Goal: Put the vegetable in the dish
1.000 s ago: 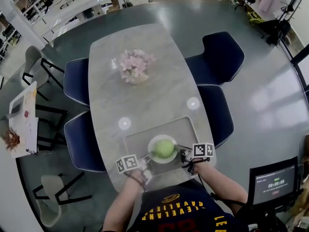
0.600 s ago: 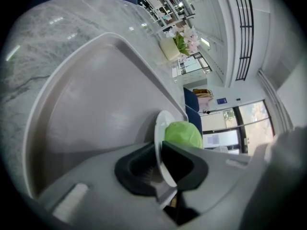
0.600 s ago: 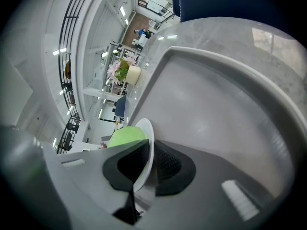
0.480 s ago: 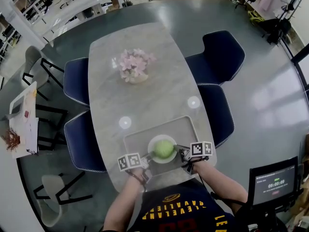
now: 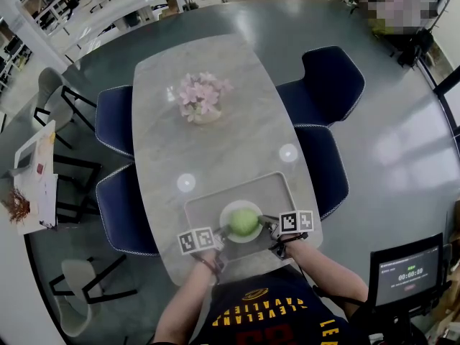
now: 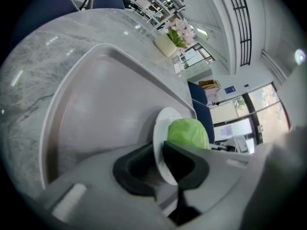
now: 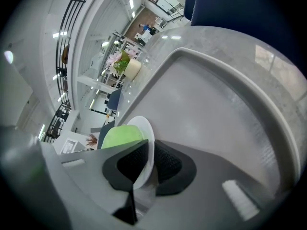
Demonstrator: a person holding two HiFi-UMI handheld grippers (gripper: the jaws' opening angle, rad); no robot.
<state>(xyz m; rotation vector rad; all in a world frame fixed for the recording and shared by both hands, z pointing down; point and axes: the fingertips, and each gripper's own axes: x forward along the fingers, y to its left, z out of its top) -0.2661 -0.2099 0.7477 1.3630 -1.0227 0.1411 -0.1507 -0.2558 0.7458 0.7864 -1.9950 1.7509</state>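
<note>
A green round cabbage (image 5: pixel 244 222) lies in a white dish (image 5: pixel 231 210) on a grey tray (image 5: pixel 201 210) at the near end of the marble table (image 5: pixel 215 142). My left gripper (image 5: pixel 219 237) is shut on the dish's left rim, and my right gripper (image 5: pixel 269 228) is shut on its right rim. In the left gripper view the thin white dish (image 6: pixel 160 128) rim runs between the black pads of the left gripper (image 6: pixel 160 159), with the cabbage (image 6: pixel 188 133) just beyond. The right gripper view shows the right gripper (image 7: pixel 147 163) clamped on the dish (image 7: pixel 144 128) edge beside the cabbage (image 7: pixel 122 135).
A vase of pink flowers (image 5: pixel 198 99) stands mid-table. Blue chairs (image 5: pixel 327 85) line both long sides. A screen on a stand (image 5: pixel 406 268) is at my lower right, and a small white side table (image 5: pixel 36 171) stands at the far left. The tray's raised rim (image 6: pixel 53 109) surrounds the dish.
Both grippers have drawn in slightly toward the dish, the left one shifting right. The dish and cabbage have stayed in about the same place on the tray.
</note>
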